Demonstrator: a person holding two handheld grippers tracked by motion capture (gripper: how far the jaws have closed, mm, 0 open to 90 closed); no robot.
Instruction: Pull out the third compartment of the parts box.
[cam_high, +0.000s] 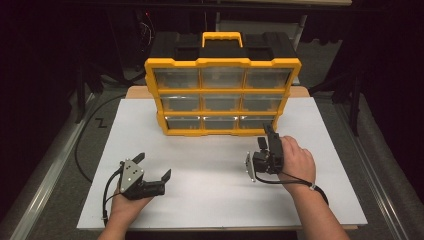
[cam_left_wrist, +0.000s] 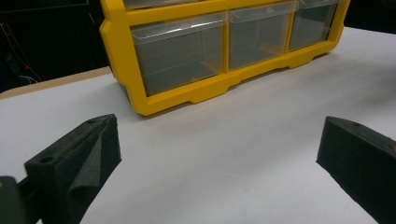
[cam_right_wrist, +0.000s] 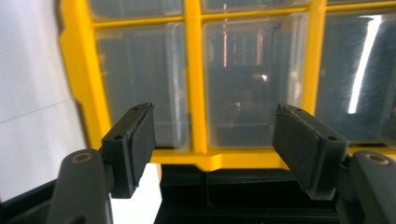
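Organizer (cam_high: 222, 95) behind both tongs

A white table (cam_high: 215, 175) carried the work, its top a plain, matt sheet with a thin wooden edge showing along the far side, behind the left and right corners. Directly on it stood 1 yellow organizer (cam_high: 222, 95), upright near the far edge and about midway across. Its front faced the near side and showed 9 clear drawers in 3 rows of 3, with a yellow handle on top and a black body behind. Its yellow base rested flat on the white top. The table's near half lay bare and white.
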